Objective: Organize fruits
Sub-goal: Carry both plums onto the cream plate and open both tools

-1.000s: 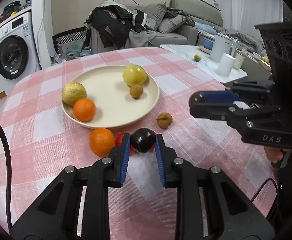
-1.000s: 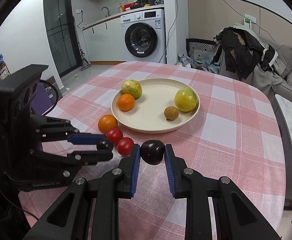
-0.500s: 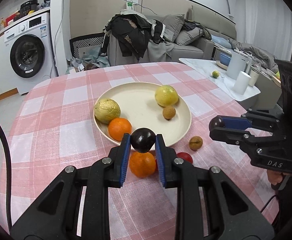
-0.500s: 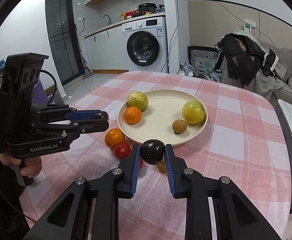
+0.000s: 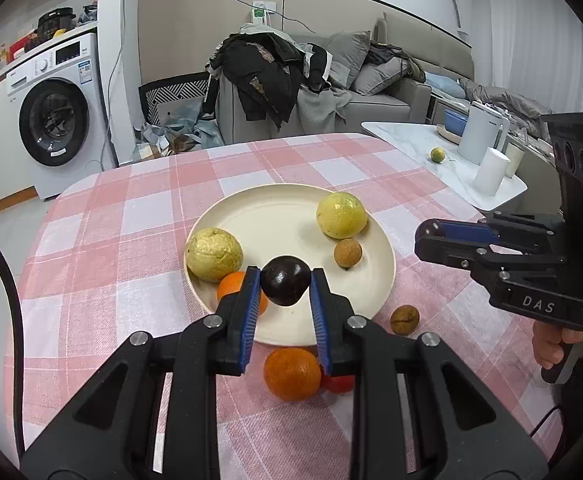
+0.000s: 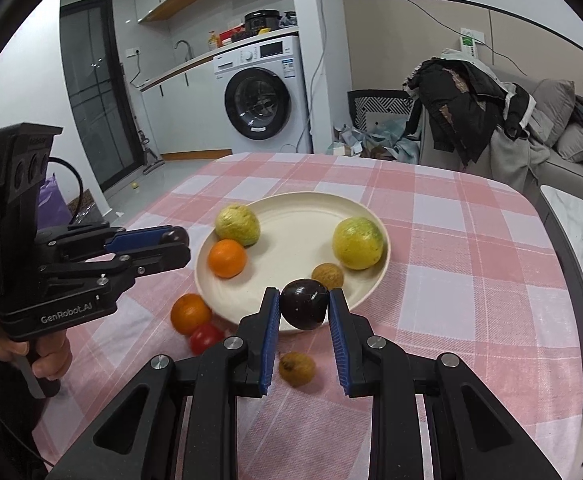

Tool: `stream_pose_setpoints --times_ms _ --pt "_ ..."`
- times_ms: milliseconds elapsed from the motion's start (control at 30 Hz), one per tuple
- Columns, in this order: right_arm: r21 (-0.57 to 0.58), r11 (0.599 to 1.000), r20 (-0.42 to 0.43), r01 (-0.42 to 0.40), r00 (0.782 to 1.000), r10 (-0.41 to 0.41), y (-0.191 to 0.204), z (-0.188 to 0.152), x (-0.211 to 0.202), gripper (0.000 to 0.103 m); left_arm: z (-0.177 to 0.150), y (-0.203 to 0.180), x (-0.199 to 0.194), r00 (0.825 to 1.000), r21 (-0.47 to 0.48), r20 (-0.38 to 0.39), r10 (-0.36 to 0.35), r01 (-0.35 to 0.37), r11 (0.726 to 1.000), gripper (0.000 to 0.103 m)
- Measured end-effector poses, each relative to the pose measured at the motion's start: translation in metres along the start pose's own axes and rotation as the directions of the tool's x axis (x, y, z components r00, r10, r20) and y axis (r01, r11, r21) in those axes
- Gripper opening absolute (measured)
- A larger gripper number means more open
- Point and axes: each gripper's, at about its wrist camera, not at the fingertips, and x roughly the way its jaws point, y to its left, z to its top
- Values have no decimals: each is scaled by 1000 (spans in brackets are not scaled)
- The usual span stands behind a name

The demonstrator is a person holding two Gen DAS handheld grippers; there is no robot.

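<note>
Two hand-held grippers each gripped a dark round fruit above a table covered in a pink-and-white checked cloth (image 5: 103,216). The left gripper (image 5: 285,280) was clamped on a dark purple plum (image 5: 285,286), held over the near rim of a cream plate (image 5: 275,220). The right gripper (image 6: 303,304) was clamped on a second dark plum (image 6: 304,309), also over the plate's near edge.

On the plate, in the left wrist view, a rough yellow-green fruit (image 5: 213,254) sat at 9 o'clock, touching an orange (image 5: 233,290) at 7 o'clock. A smooth yellow-green fruit (image 5: 341,215) sat at 2 o'clock, with a small brown longan (image 5: 347,253) just beside it at 3 o'clock.

Off the plate, on the cloth, a second orange (image 5: 291,374) lay at 6 o'clock, touching a red tomato (image 5: 337,384). A second longan (image 5: 404,319) lay near the rim at 4 o'clock.

A washing machine (image 5: 51,120) and a sofa piled with dark clothes (image 5: 267,76) stood behind the table.
</note>
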Motion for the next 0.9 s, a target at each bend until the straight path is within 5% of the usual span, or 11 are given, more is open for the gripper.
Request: stream_pose_setpoints --times_ms 900 --pt "40 996 -55 77 996 -74 -26 12 49 25 8 2 78 994 15 -97 44 -42 999 22"
